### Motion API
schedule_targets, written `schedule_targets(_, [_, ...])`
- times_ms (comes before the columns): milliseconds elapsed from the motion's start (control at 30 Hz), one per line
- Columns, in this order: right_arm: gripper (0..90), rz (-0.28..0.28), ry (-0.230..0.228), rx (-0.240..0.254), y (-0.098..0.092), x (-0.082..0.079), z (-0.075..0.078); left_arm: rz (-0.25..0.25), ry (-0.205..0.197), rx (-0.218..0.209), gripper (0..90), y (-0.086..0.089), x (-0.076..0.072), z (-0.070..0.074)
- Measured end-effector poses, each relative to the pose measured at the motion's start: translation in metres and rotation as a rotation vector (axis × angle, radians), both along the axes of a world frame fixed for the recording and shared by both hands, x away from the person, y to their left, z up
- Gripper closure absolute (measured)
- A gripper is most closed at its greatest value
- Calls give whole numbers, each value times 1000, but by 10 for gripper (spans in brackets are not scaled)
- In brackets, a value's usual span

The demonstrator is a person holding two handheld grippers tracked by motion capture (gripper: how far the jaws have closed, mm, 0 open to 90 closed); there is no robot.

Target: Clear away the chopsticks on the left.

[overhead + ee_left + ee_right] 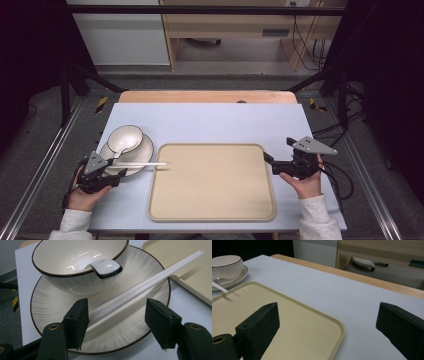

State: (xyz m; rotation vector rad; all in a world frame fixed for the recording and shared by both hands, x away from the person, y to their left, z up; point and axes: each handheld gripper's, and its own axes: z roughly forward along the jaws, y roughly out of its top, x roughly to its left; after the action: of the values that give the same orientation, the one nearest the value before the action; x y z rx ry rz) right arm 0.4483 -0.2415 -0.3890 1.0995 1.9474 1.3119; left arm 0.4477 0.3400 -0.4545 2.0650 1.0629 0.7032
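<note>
Two white chopsticks (140,287) lie side by side across the plate (50,315), their long axis running from between the left gripper (117,322) toward the tray (212,182). The jaws stand spread, one pad just touching the near ends, not yet pinching. The right gripper (280,162) hovers wide open, well apart beyond the tray's far side.

A beige tray (212,200) lies flat on the pale blue counter (215,125), near its front edge and about midway across, with nothing on its bare inside. Beyond the counter's far edge runs a strip of light wood (207,96), and behind that stand a white cabinet (120,35) and an open wooden shelf unit (235,30). Black cables (307,45) hang at the shelf's right side.
</note>
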Motion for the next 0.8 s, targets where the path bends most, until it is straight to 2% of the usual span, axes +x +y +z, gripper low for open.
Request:
schedule_targets(533, [54, 8, 8, 2, 2, 2, -1, 2, 26, 48, 456, -4, 6, -2])
schedule_targets(800, [54, 9, 10, -2, 2, 3, -2, -29, 63, 60, 576, -7, 6, -3])
